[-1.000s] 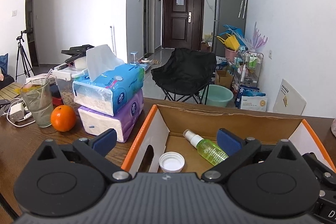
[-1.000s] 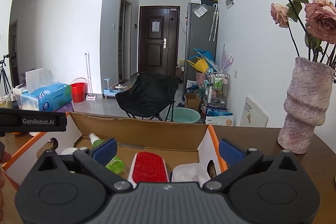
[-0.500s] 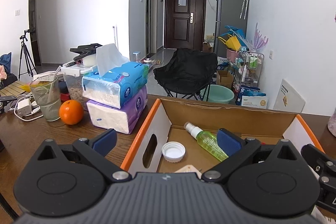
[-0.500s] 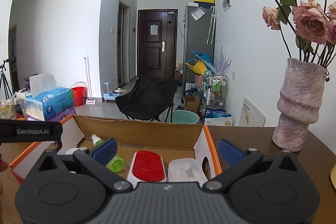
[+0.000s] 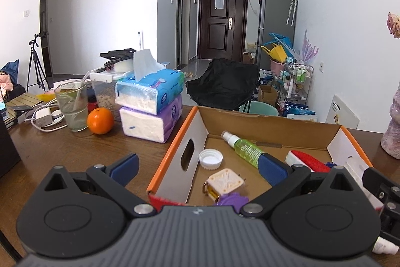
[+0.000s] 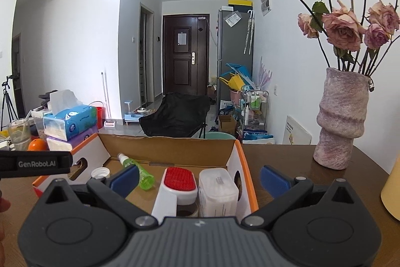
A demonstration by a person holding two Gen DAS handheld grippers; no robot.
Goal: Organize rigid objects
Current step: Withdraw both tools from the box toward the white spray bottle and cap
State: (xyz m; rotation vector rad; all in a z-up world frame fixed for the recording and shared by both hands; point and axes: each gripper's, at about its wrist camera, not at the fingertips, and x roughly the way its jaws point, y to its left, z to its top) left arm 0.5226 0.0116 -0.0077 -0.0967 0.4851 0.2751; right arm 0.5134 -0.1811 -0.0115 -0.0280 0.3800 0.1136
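An orange-edged cardboard box [image 5: 172, 154] lies on the brown table. Inside it rest a green spray bottle [image 5: 243, 148], a white cap [image 5: 210, 159], a cream square plug [image 5: 225, 182], a purple piece [image 5: 231, 200] and a red-topped brush [image 5: 305, 162]. My left gripper [image 5: 198, 169] hovers open above the box's near left corner, holding nothing. In the right wrist view the box [image 6: 246, 174] also holds the spray bottle [image 6: 138, 172], the brush [image 6: 178, 179] and a white lidded container [image 6: 217, 189]. My right gripper [image 6: 198, 178] is open and empty over the box's near right part.
Stacked tissue packs [image 5: 150, 106], an orange [image 5: 100, 120], a glass with a straw [image 5: 71, 108] and chargers stand left of the box. A rough pink vase [image 6: 340, 119] with dried roses sits on the right. A yellow object [image 6: 392, 192] is at the far right edge.
Both grippers have risen and drawn back, so more of the box's inside shows, including the cream plug and purple piece. Both stay open.
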